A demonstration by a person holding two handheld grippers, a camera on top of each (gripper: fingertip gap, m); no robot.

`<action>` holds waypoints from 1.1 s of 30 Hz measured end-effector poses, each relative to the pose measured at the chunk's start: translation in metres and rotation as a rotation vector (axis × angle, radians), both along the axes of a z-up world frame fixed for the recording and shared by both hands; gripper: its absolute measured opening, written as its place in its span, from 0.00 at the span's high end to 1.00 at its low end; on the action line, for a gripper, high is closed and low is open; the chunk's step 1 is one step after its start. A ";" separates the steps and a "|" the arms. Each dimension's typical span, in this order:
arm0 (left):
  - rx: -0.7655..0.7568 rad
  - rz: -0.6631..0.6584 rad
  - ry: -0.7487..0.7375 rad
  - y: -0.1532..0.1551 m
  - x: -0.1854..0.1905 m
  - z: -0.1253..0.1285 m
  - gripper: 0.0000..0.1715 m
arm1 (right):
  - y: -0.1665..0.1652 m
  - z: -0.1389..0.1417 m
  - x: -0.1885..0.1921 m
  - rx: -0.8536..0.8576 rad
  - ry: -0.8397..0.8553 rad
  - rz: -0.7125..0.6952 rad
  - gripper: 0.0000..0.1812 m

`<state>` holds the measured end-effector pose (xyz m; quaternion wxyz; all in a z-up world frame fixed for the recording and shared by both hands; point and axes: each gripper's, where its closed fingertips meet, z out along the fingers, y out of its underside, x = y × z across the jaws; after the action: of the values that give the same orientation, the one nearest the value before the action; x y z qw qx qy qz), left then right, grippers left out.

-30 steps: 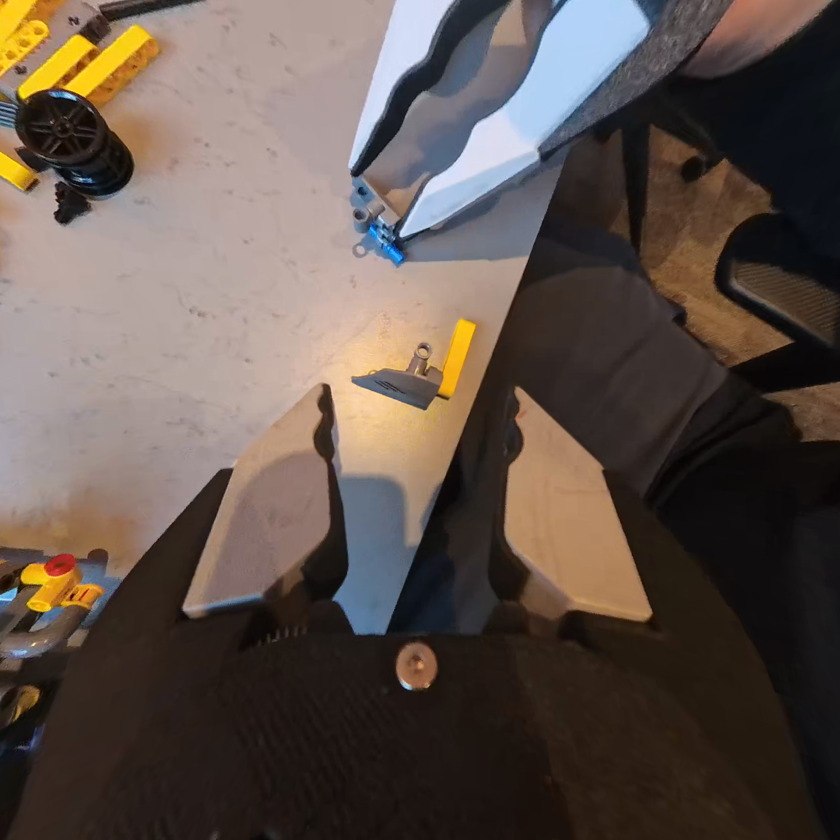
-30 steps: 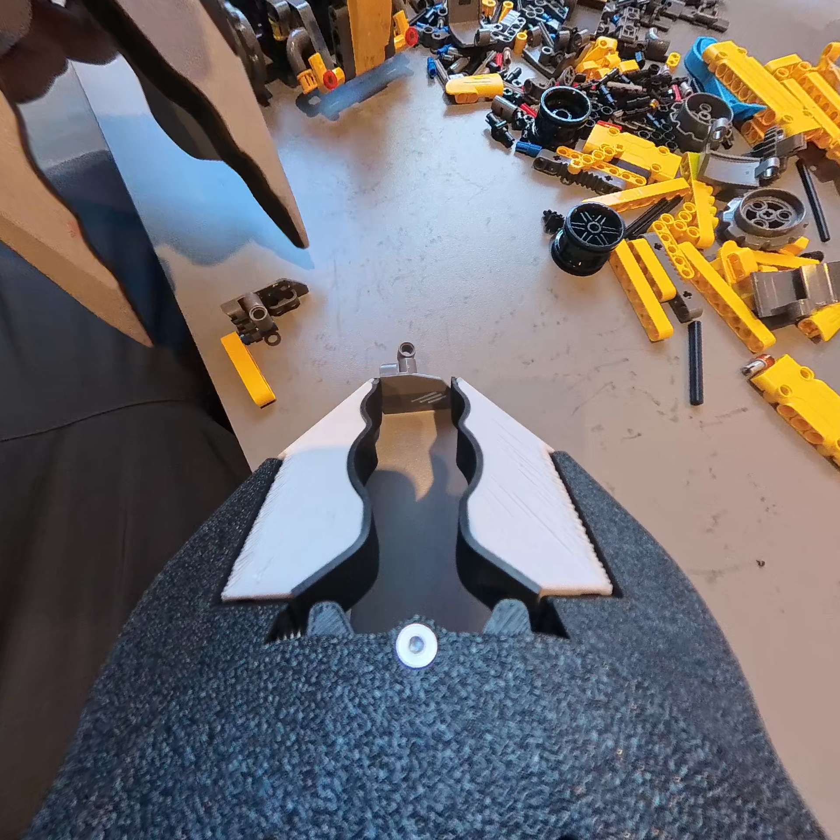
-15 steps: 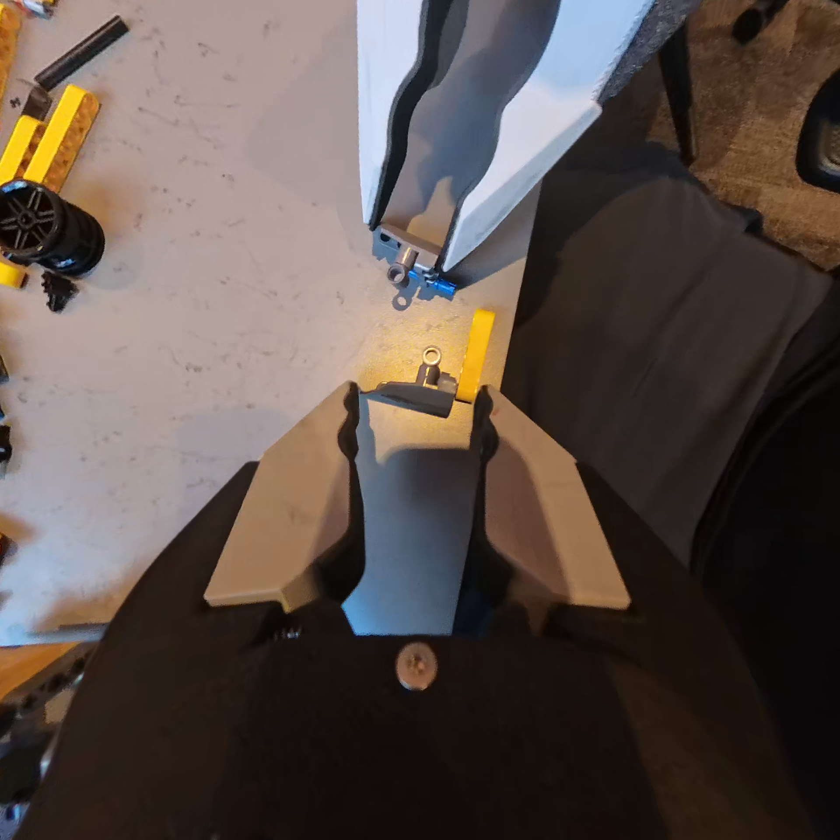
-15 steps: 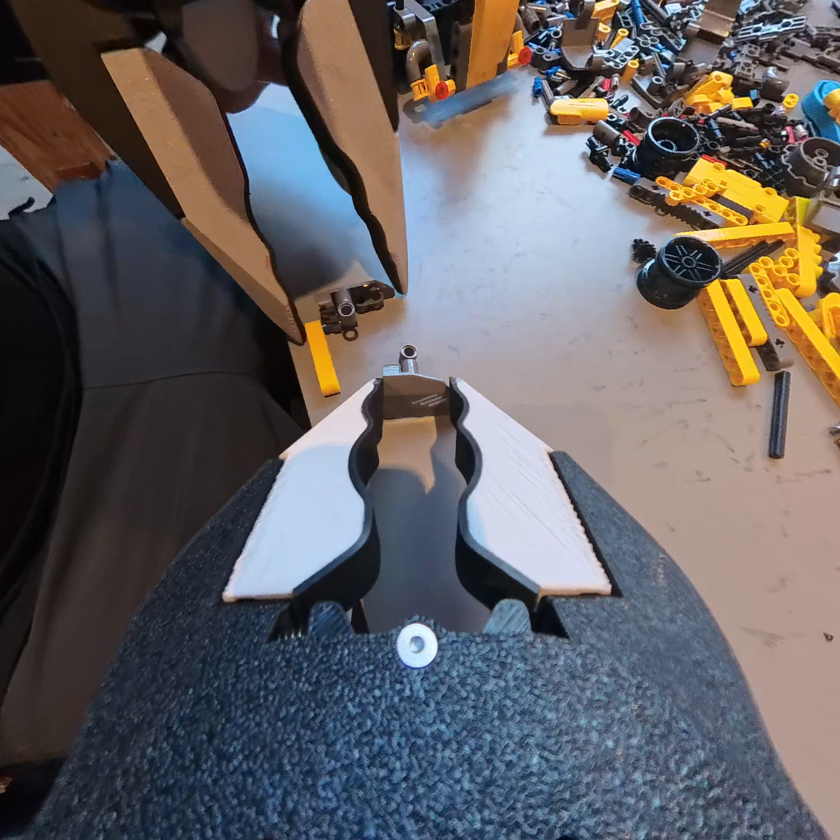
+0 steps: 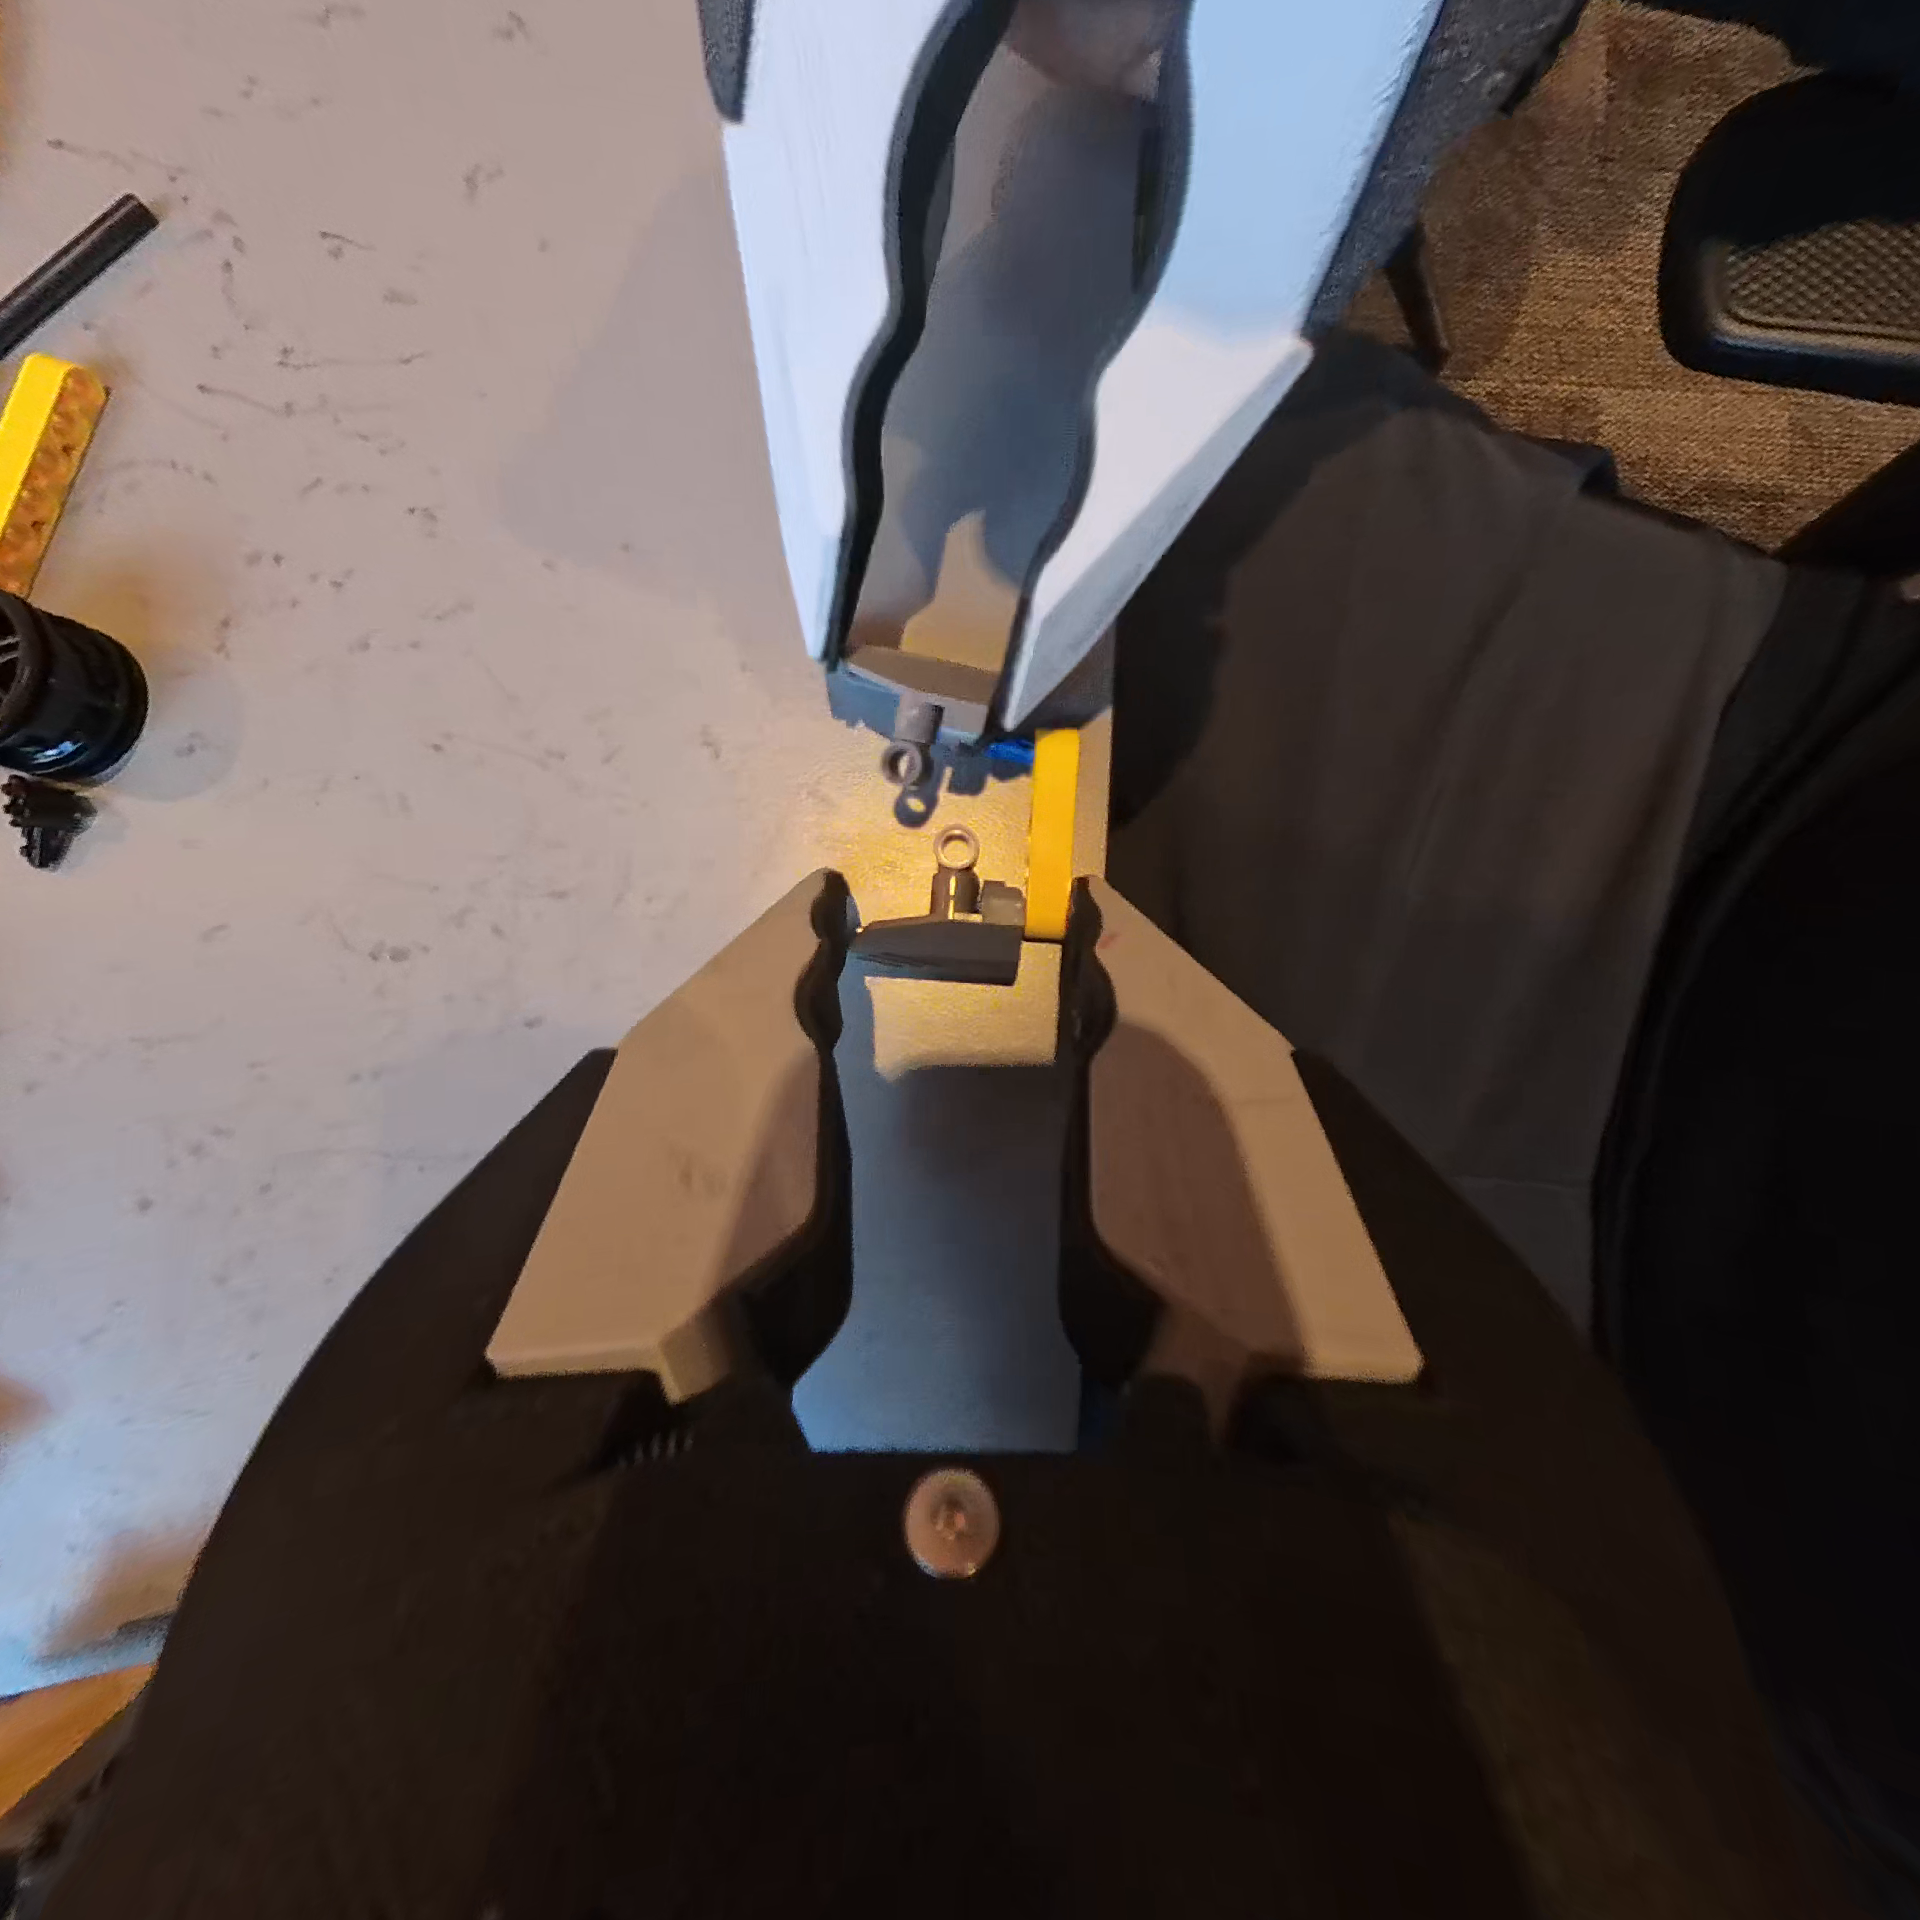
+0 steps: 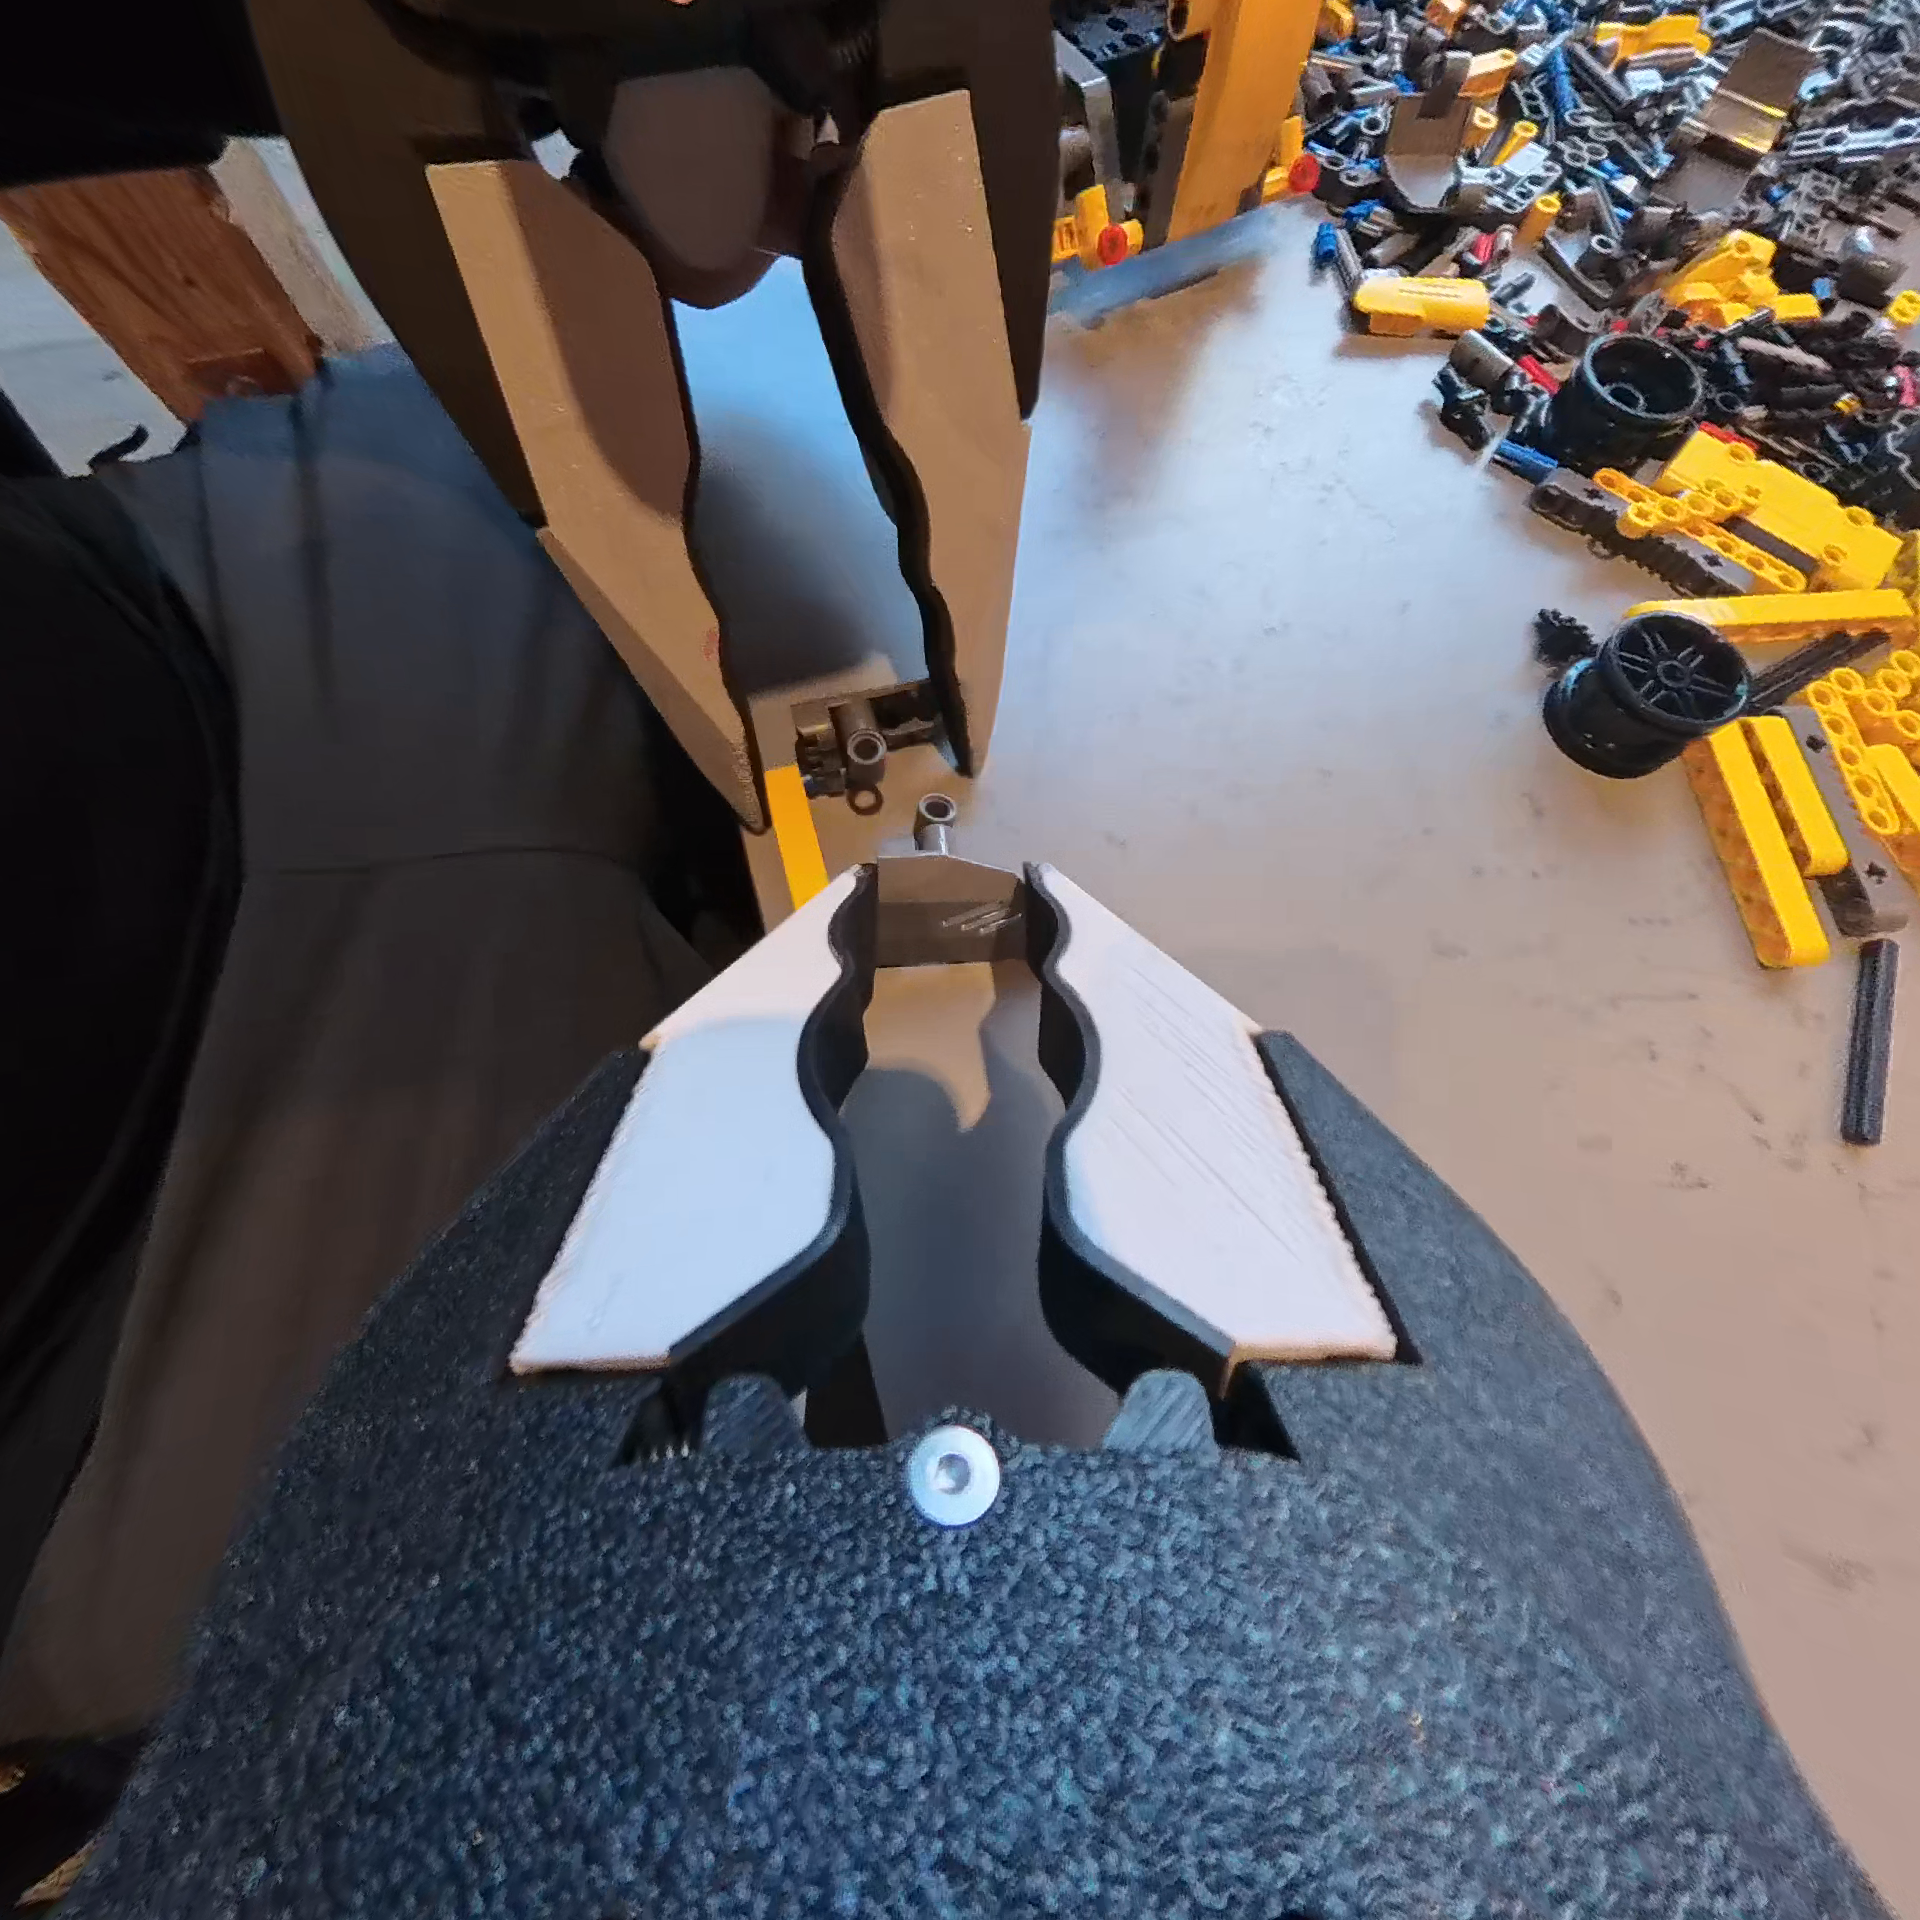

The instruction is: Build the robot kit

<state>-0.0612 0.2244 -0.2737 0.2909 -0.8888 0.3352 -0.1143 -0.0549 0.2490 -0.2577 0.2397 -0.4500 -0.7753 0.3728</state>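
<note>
My left gripper (image 5: 954,906) has grey fingers closed around a small grey piece (image 5: 935,943) with a ring-ended connector and a yellow beam (image 5: 1051,831) at its side. The piece lies at the table's (image 5: 416,727) edge. It also shows in the right wrist view (image 6: 852,740), between the left gripper's fingertips (image 6: 961,717). My right gripper (image 6: 945,883) has white fingers shut on a grey panel piece (image 6: 940,914) with a connector sticking forward. It also shows in the left wrist view (image 5: 914,691), tip to tip with the left's piece and a short gap apart.
A pile of yellow, black and grey building pieces (image 6: 1714,364) covers the table's right side, with a black wheel (image 6: 1652,696) and a black axle (image 6: 1870,1039). A person's dark-trousered lap (image 6: 364,935) lies beyond the table edge. The left wrist view shows a chair (image 5: 1808,260). Only a small space, under 4 cm, lies between the two pairs of fingers. Left tips and right tips are each some 15 cm from the black wheel (image 6: 1652,696).
The left gripper has moved forward and narrowed from wide open until its fingers flank the grey and yellow piece. The right gripper has brought its grey piece closer, tip to tip.
</note>
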 end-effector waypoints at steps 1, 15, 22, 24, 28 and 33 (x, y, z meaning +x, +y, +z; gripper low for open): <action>0.003 -0.008 -0.001 0.000 0.000 0.000 0.76 | -0.001 0.000 -0.001 0.001 0.000 0.000 0.85; -0.006 -0.119 0.017 0.003 0.000 0.000 0.77 | 0.001 -0.001 0.002 0.027 0.006 0.089 0.85; 0.004 -0.097 -0.024 0.004 0.002 0.000 0.76 | -0.001 -0.001 0.005 0.028 -0.006 0.089 0.85; 0.015 -0.103 -0.033 0.003 0.004 0.000 0.76 | -0.005 -0.001 0.006 -0.006 -0.018 0.105 0.81; 0.013 -0.107 -0.032 0.004 0.004 0.000 0.76 | -0.013 -0.002 0.007 -0.008 -0.042 0.150 0.72; 0.021 -0.100 -0.038 0.004 0.005 0.001 0.76 | -0.011 -0.006 0.005 0.117 -0.010 0.140 0.75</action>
<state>-0.0566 0.2285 -0.2730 0.3002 -0.8656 0.3747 -0.1422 -0.0504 0.2384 -0.2634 0.2349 -0.3818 -0.8264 0.3406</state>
